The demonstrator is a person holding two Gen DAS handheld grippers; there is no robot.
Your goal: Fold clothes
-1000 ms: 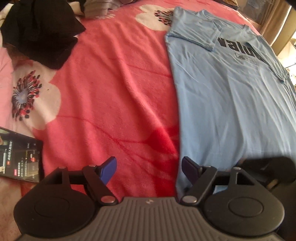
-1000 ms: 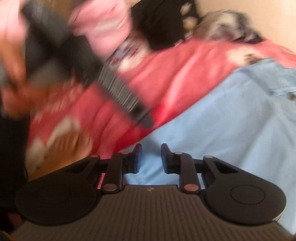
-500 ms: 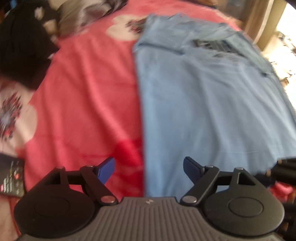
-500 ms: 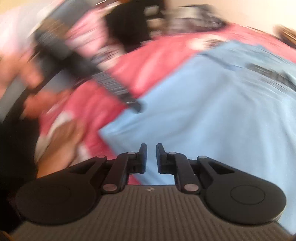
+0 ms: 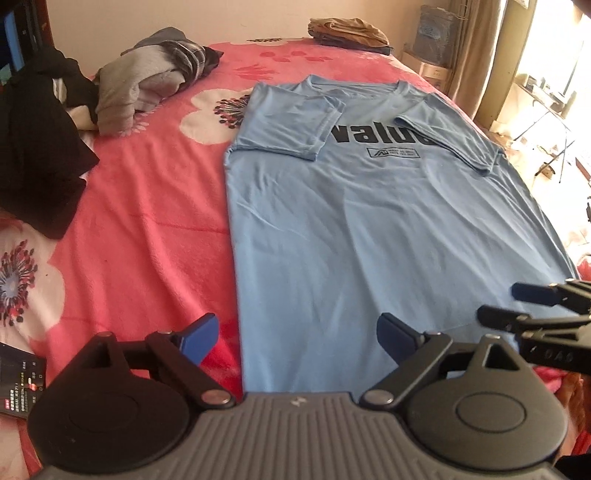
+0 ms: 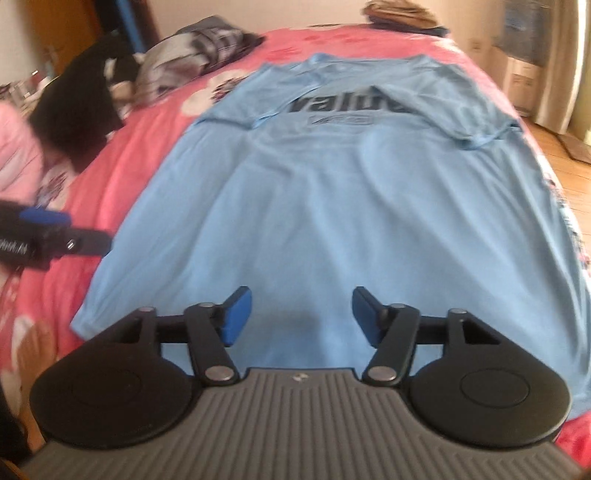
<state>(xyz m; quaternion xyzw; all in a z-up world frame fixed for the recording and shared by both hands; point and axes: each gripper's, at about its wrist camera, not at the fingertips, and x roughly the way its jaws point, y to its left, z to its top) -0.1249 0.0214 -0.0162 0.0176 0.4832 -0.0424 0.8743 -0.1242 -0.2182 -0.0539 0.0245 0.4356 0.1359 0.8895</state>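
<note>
A light blue T-shirt (image 5: 388, 221) with black "value" lettering lies flat, front up, on a pink flowered bedspread (image 5: 147, 221), both sleeves folded in over the chest. It also shows in the right wrist view (image 6: 351, 206). My left gripper (image 5: 297, 338) is open and empty, above the shirt's near left hem corner. My right gripper (image 6: 301, 314) is open and empty, above the middle of the near hem. The right gripper also shows at the right edge of the left wrist view (image 5: 517, 306).
A black garment (image 5: 33, 147) and a grey and plaid clothes heap (image 5: 155, 74) lie at the far left of the bed. Folded tan clothes (image 5: 347, 31) sit at the head. A phone (image 5: 18, 384) lies near left. The bed's right edge drops to the floor (image 6: 569, 155).
Both grippers have swung to face the shirt lengthwise from its hem. My right gripper has gone from nearly shut to open. The left stays open.
</note>
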